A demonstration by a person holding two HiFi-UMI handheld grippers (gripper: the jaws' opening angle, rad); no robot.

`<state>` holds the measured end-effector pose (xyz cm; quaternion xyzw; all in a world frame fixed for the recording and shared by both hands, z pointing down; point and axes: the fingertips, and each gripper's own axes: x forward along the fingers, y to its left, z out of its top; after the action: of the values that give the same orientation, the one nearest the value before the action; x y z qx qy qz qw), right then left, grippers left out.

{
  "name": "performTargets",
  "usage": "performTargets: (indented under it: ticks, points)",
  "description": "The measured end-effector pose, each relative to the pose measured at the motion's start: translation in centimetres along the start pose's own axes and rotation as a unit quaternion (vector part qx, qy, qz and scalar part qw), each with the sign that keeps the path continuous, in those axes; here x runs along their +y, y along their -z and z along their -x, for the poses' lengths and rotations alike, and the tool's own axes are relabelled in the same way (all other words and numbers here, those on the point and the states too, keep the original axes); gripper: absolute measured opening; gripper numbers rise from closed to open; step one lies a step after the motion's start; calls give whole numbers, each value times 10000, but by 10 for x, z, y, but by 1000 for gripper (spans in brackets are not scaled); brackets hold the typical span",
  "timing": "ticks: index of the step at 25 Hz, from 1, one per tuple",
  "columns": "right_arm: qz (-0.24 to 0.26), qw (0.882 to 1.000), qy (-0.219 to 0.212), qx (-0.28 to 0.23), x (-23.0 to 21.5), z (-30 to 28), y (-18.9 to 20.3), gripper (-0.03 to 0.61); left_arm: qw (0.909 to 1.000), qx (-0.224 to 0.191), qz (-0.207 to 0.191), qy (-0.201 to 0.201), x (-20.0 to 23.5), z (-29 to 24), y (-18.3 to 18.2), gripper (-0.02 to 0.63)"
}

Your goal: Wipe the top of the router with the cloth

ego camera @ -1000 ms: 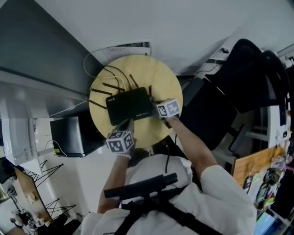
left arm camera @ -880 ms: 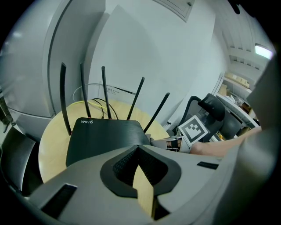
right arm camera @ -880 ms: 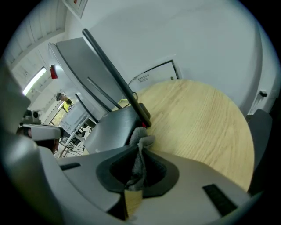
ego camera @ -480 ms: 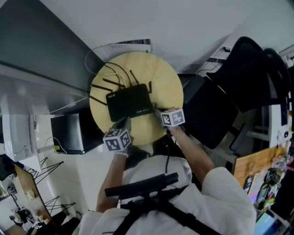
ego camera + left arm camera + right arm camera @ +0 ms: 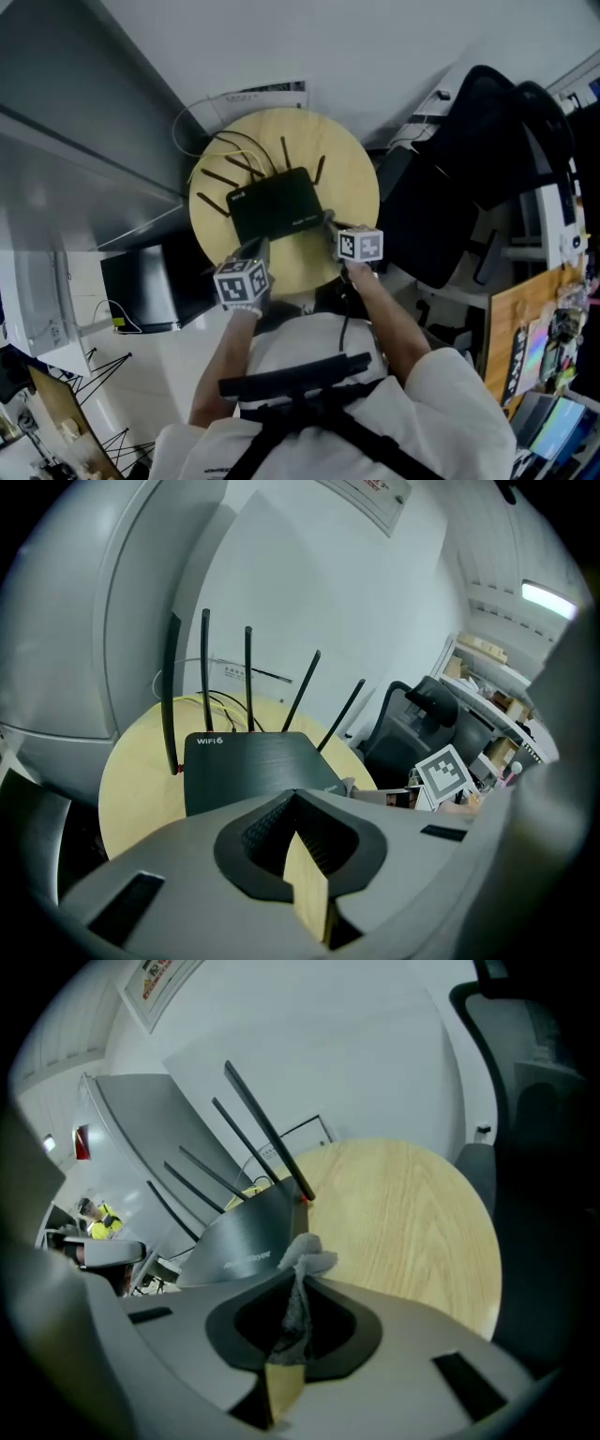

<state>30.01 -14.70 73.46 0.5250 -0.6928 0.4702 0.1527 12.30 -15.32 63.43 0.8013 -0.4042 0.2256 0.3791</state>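
Jaws: right gripper [image 5: 296, 1277] pinching crumpled white cloth [image 5: 306, 1249]; left gripper [image 5: 294, 796] closed, empty. Matte black router [image 5: 246, 766], round wooden tabletop [image 5: 412, 1213].

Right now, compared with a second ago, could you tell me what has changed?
The right gripper, shut on the cloth, has drawn back toward the person along the right edge of the router. The left gripper stays shut by its near edge; the router has not visibly shifted on the table.
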Motion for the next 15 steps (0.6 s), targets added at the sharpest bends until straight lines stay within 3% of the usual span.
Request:
performTargets:
  ticks: [7, 15]
  points:
    - [-379, 9967, 695, -174, 19, -2, 17, 38, 9983, 155, -286, 481, 4, 9, 1, -11]
    - [-436, 9960, 755, -188, 64, -21, 31, 38, 9959, 240, -430, 753, 17, 22, 3, -11]
